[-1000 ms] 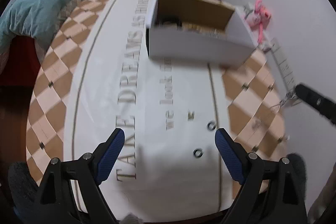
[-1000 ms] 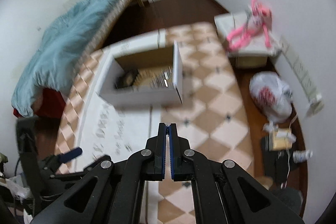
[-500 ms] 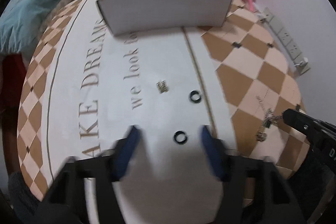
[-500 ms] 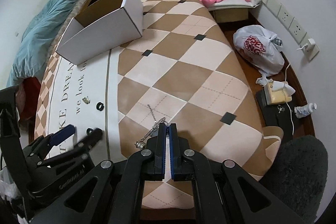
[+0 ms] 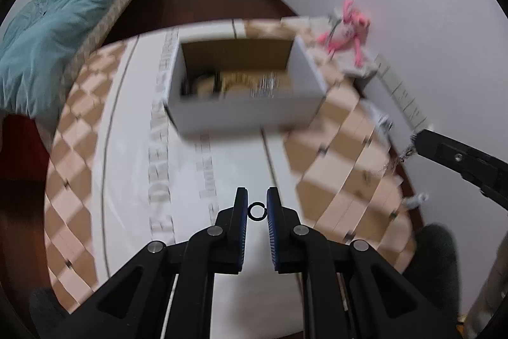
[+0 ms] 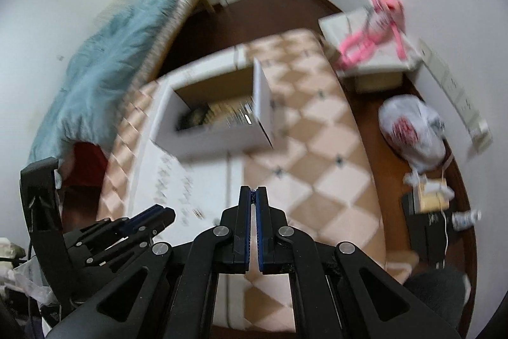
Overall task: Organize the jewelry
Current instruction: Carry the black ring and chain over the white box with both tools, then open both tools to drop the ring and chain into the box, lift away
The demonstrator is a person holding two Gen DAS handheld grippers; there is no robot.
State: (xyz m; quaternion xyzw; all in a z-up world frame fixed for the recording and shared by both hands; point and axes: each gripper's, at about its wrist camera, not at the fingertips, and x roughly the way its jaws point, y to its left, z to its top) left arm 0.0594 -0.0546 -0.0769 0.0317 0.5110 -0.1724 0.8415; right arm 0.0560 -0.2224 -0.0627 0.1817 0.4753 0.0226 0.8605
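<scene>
My left gripper [image 5: 256, 201] is shut on a small black ring [image 5: 256, 210] and holds it above the white runner of the bed cover. My right gripper [image 6: 253, 196] is shut on a thin silver chain [image 5: 400, 156], which dangles from its tip at the right of the left wrist view. The open white cardboard box [image 5: 250, 110] with jewelry inside stands ahead on the bed; it also shows in the right wrist view [image 6: 209, 135]. Both views are motion-blurred.
A checkered brown bed cover [image 6: 317, 173] with a lettered white runner [image 5: 158, 180] lies under both grippers. A teal duvet [image 5: 50, 30] lies at left. A pink plush toy [image 6: 374, 30], a white plastic bag [image 6: 412, 132] and wall sockets [image 6: 460, 104] are at right.
My left gripper dropped to the cover, closed on a black ring and lifted it. My right gripper dipped low with the chain and rose again, still shut on it.
</scene>
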